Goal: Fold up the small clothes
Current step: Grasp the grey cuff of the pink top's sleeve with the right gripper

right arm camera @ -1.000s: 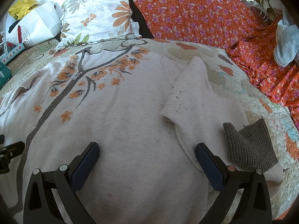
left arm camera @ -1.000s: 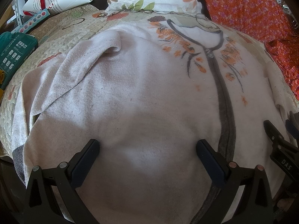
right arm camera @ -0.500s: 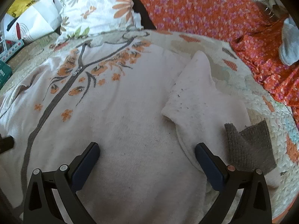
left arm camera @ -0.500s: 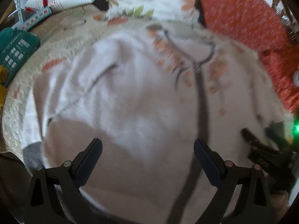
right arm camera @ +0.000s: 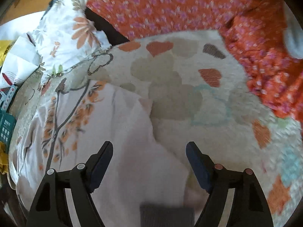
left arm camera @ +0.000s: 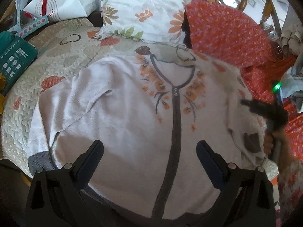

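A cream cardigan [left arm camera: 132, 113] with a grey button band and orange flower print lies spread flat on a quilted bedspread [left arm camera: 62, 60]. My left gripper [left arm camera: 149, 149] hangs open above its lower front, holding nothing. The left sleeve [left arm camera: 85, 94] is folded in over the body, its grey cuff [left arm camera: 37, 160] at the edge. My right gripper [right arm camera: 149, 149] hovers over the right sleeve [right arm camera: 144, 162], which lies between its jaws as they close; the pads do not press on it. The sleeve's grey cuff [right arm camera: 166, 213] shows low between the fingers. The left wrist view shows the right gripper [left arm camera: 251, 106] blurred.
A flowered pillow [left arm camera: 142, 9] and an orange flowered cloth [left arm camera: 227, 37] lie beyond the collar. A white paper bag [left arm camera: 62, 1] and a teal box [left arm camera: 15, 60] sit at the left. A hand [left arm camera: 269, 141] holds the right gripper. Bare quilt [right arm camera: 217, 113] lies right of the sleeve.
Both grippers have risen, so more of the cardigan shows. The right gripper has swung right, from over the body to over the right sleeve, and its jaws stand narrower.
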A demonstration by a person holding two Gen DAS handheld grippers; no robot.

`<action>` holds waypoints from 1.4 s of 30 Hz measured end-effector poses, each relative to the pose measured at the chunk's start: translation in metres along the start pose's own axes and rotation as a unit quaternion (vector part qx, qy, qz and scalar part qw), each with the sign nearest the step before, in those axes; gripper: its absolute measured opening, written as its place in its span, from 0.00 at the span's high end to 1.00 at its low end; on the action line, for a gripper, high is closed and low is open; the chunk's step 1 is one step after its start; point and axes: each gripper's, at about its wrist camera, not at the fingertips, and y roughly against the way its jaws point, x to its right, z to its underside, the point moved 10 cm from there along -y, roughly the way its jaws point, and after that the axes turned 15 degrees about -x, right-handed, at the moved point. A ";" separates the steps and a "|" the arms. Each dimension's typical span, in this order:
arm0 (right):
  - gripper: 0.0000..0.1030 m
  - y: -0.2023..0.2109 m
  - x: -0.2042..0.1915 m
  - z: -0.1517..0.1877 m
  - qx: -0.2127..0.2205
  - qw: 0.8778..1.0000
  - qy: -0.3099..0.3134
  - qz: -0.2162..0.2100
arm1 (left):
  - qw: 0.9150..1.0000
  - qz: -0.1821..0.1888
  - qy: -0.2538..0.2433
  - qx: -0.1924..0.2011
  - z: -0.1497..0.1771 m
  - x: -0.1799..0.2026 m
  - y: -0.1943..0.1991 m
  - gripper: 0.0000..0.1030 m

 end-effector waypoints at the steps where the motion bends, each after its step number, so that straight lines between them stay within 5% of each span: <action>1: 0.19 -0.010 -0.001 -0.010 -0.006 1.000 -0.002 -0.009 | 1.000 0.000 0.001 -0.002 0.001 -0.001 -0.002 0.05; 5: 0.22 -0.045 -0.011 -0.033 -0.036 0.998 -0.016 -0.047 | 1.000 -0.005 0.006 -0.008 0.000 -0.005 -0.008 0.05; 6: 0.49 -0.051 -0.014 -0.029 -0.049 0.998 -0.019 -0.045 | 1.000 -0.007 0.008 -0.009 0.000 -0.008 -0.009 0.05; 7: 0.91 -0.059 -0.016 -0.030 -0.065 0.996 -0.019 -0.050 | 1.000 -0.009 0.011 -0.011 0.000 -0.011 -0.010 0.05; 8: 0.93 -0.068 -0.020 -0.026 -0.091 0.993 -0.019 -0.066 | 1.000 -0.011 0.014 -0.011 -0.001 -0.014 -0.010 0.05; 10: 0.94 -0.069 -0.019 -0.027 -0.101 0.994 -0.003 -0.042 | 1.000 -0.015 0.021 -0.010 -0.002 -0.023 -0.009 0.05; 15: 0.96 -0.039 0.006 -0.076 -0.065 0.992 0.021 0.104 | 0.999 -0.025 0.033 0.007 -0.005 -0.039 0.005 0.05; 20: 0.94 -0.049 0.025 -0.108 -0.089 0.984 -0.001 0.153 | 0.998 -0.033 0.045 0.016 -0.001 -0.049 0.015 0.05; 23: 0.81 -0.052 0.025 -0.101 -0.091 0.987 -0.017 0.128 | 0.998 -0.030 0.047 0.013 0.003 -0.053 0.018 0.05; 25: 0.55 -0.033 0.028 -0.091 -0.067 0.994 -0.044 0.072 | 0.998 -0.026 0.046 0.015 0.005 -0.054 0.020 0.05; 26: 0.52 -0.022 0.034 -0.083 -0.049 0.996 -0.056 0.044 | 0.999 -0.024 0.045 0.017 0.006 -0.053 0.021 0.05; 36: 0.50 0.037 0.035 0.047 -0.037 0.999 0.008 -0.035 | 1.000 0.012 0.020 0.005 0.025 -0.018 0.021 0.05; 40: 0.50 0.020 0.006 0.060 -0.038 0.998 0.045 -0.025 | 1.000 0.009 0.000 0.017 0.033 -0.001 0.036 0.05; 42: 0.50 0.008 0.004 0.056 -0.026 0.998 0.048 0.024 | 1.000 0.004 -0.004 0.018 0.038 0.001 0.043 0.05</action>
